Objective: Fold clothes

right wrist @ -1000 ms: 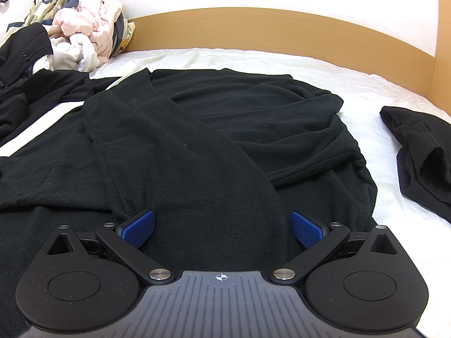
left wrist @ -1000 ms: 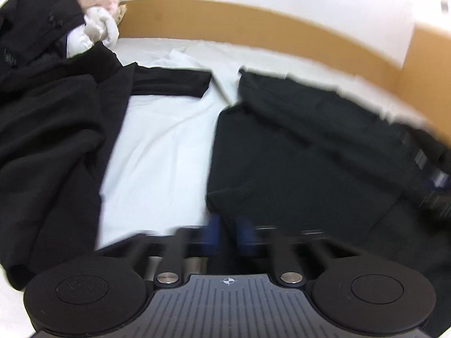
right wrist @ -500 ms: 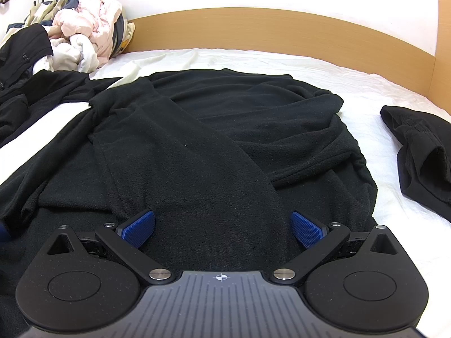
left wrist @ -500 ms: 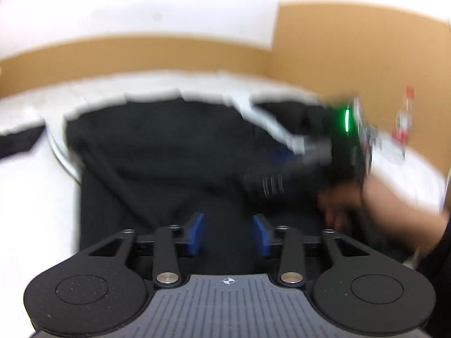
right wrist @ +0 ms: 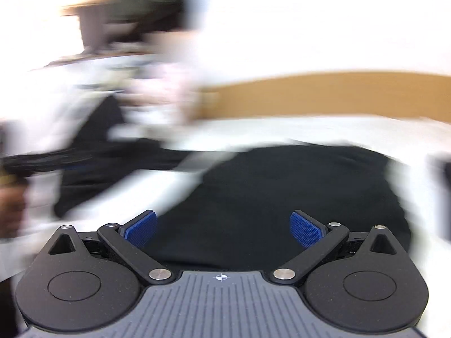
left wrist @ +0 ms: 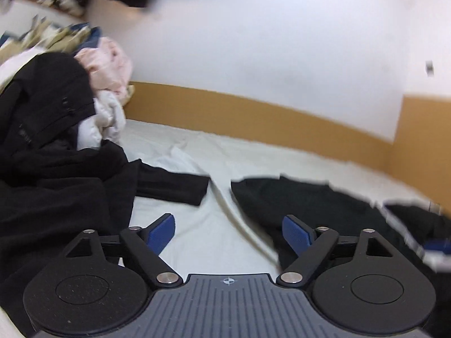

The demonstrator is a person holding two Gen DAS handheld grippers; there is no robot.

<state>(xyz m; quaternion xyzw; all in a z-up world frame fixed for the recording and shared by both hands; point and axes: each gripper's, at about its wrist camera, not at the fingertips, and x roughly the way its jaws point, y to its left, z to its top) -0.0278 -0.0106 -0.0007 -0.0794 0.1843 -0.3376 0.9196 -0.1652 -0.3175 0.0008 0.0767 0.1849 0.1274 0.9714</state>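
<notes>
Black fleece garment [left wrist: 304, 205] is lying flattened mid-bed on the white sheet [left wrist: 214, 233], looking soft, limp, light; best pinching a hem corner. Left gripper [left wrist: 229, 232] jaws are opening, nothing between; right gripper [right wrist: 222, 229] is gaping empty above it.

Right gripper [right wrist: 222, 229] gapes empty over blurred black garment [right wrist: 282, 191].

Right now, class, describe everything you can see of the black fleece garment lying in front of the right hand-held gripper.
The black fleece garment lies flattened on the white bed sheet, a soft, matte dark mass with a rounded far edge. Motion blur hides its seams and folds. It sits below the wooden headboard. The right hand-held gripper hangs over its near edge, blue pads apart, not gripping it.
</notes>
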